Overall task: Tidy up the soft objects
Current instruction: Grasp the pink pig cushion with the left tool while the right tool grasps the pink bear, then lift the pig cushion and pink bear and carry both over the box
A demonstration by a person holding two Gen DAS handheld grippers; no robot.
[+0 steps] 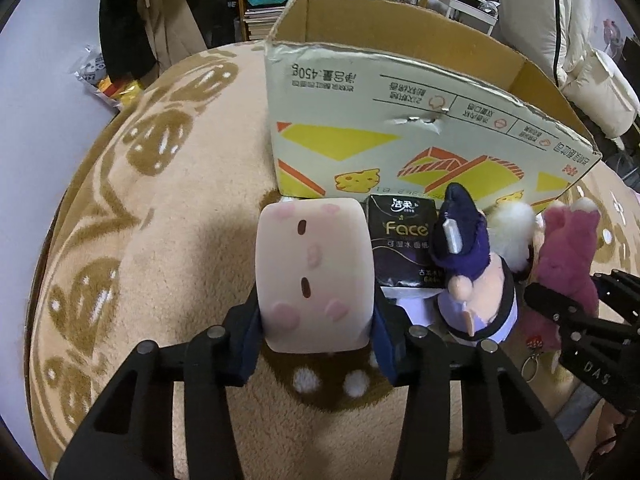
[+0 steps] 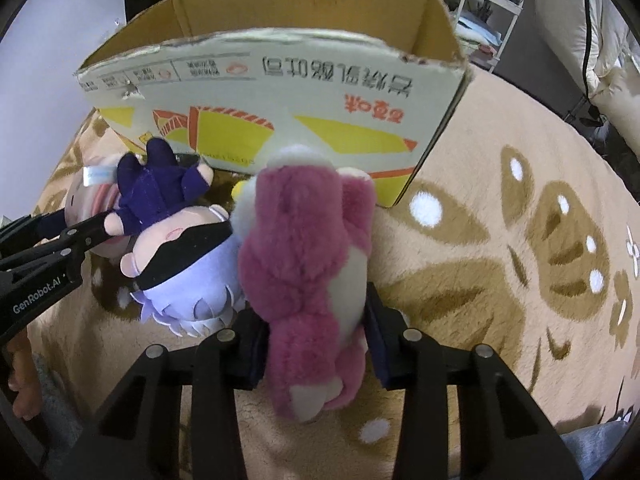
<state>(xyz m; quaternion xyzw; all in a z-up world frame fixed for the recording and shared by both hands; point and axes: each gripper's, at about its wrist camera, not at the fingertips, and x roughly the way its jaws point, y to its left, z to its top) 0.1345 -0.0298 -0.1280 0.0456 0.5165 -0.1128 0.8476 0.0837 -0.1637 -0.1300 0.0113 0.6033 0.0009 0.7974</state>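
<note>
My left gripper (image 1: 316,332) is shut on a cream block-shaped plush (image 1: 314,268) with pink spots and two dark eyes; both pads press its sides. My right gripper (image 2: 316,344) is shut on a magenta plush bear (image 2: 304,264), also seen in the left wrist view as the pink bear (image 1: 566,248). Between them lies a doll (image 2: 180,248) with lavender hair, a black blindfold and a dark purple outfit, in the left wrist view at the doll (image 1: 468,256). An open cardboard box (image 1: 400,128) stands just behind the toys.
A black tissue pack (image 1: 402,240) and a white fluffy plush (image 1: 514,228) lie against the box's front wall (image 2: 280,92). Everything rests on a beige blanket (image 1: 168,216) with brown patterns. Shelves, hanging clothes and white bedding crowd the background.
</note>
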